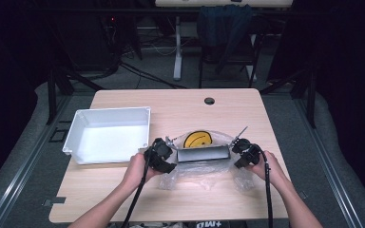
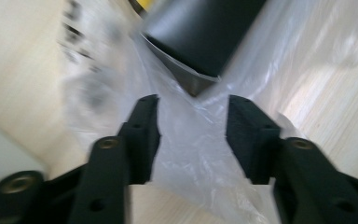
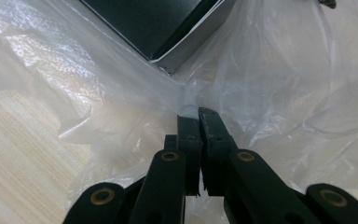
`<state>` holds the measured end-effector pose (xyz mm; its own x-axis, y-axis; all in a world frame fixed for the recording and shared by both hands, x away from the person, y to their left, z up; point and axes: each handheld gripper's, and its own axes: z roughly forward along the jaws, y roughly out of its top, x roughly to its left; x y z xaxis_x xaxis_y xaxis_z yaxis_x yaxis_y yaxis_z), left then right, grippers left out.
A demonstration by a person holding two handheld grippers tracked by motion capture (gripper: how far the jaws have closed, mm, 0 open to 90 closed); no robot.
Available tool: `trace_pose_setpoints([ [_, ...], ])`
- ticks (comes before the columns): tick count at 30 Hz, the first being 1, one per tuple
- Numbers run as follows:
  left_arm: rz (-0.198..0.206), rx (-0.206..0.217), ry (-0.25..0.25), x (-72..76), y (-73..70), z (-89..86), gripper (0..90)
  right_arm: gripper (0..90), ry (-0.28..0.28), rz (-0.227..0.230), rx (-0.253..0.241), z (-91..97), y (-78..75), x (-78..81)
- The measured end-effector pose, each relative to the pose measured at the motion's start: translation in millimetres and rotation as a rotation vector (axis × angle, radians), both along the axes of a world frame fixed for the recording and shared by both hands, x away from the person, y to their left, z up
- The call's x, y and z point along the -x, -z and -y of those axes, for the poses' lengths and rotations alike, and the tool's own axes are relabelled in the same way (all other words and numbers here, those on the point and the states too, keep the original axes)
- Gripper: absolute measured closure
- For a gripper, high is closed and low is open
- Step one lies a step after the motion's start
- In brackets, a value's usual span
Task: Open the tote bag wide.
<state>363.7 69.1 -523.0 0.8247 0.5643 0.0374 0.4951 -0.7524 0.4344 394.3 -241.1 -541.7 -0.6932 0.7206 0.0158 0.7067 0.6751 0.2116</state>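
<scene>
Mostly crinkly clear plastic bag [image 3: 279, 84], boxy matte-black case [image 1: 203, 154] — smooth pale wood table [image 1: 171, 102]

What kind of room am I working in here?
Probably a lab or recording studio, not a home: a lone wooden table with a cable hole, dark curtains around it, and cables across the floor behind.

I'm looking at a lab or recording studio, not a home. My light wooden table [image 1: 123, 190] stands alone on grey carpet [image 1: 24, 161], ringed by black curtains [image 1: 347, 71] and dark metal stands [image 1: 52, 95]. Cables [image 1: 138, 71] snake over the floor behind it, and there's a white desk leg [image 1: 177, 47] beside a chair with a jacket [image 1: 223, 26] draped on it.
</scene>
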Motion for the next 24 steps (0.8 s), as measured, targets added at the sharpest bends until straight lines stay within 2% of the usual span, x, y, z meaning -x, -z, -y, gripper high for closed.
trace_pose_setpoints([
  [2,-0.022,-0.008,0.006,-1.5,12.7,2.0,70.3,87.5,-0.021,-0.012,0.021,2.1,-2.5,-1.7],
  [4,-0.028,-0.009,0.014,-2.4,13.8,1.9,74.9,87.3,-0.020,-0.012,0.017,2.8,-2.5,-1.9],
  [5,-0.027,-0.005,0.018,-2.9,14.2,1.6,74.9,87.3,0.025,0.017,-0.038,2.2,1.9,0.8],
  [7,-0.026,-0.003,0.025,-3.1,14.9,0.5,80.8,87.2,0.016,-0.003,-0.021,3.9,0.2,-0.7],
  [9,-0.025,-0.016,0.035,-2.4,16.4,-1.1,87.2,87.2,0.023,-0.004,-0.037,5.1,0.6,-0.7],
  [11,-0.031,-0.025,0.043,-1.8,16.9,-3.8,89.4,87.5,0.020,-0.003,-0.040,6.9,0.1,-1.1],
  [13,-0.036,-0.039,0.051,-1.6,17.1,-6.7,89.7,87.8,0.013,-0.008,-0.012,9.2,-2.6,-2.2],
  [14,-0.041,-0.032,0.053,-1.8,17.4,-8.1,89.7,87.8,0.042,0.016,-0.040,9.6,0.0,-1.0],
  [17,-0.043,-0.026,0.060,-2.2,14.4,-10.1,88.4,86.9,0.033,0.010,-0.029,10.8,-0.9,-3.2],
  [20,-0.035,-0.013,0.056,-3.0,6.5,-12.9,73.0,84.4,0.013,0.027,-0.049,11.4,-3.4,-2.5],
  [21,-0.023,-0.007,0.050,-4.1,-0.2,-15.5,67.3,83.8,-0.002,0.028,-0.050,11.9,-5.5,-2.3],
  [22,-0.022,0.004,0.055,-4.4,-3.7,-17.2,65.6,81.9,0.023,0.045,-0.088,11.8,-5.5,-0.6],
  [23,-0.019,0.012,0.056,-4.8,-6.7,-18.4,64.0,80.9,0.004,0.046,-0.079,13.3,-9.4,-1.8],
  [24,-0.011,0.019,0.049,-5.1,-9.5,-19.3,60.4,79.2,-0.004,0.050,-0.093,13.8,-11.8,-1.5],
])
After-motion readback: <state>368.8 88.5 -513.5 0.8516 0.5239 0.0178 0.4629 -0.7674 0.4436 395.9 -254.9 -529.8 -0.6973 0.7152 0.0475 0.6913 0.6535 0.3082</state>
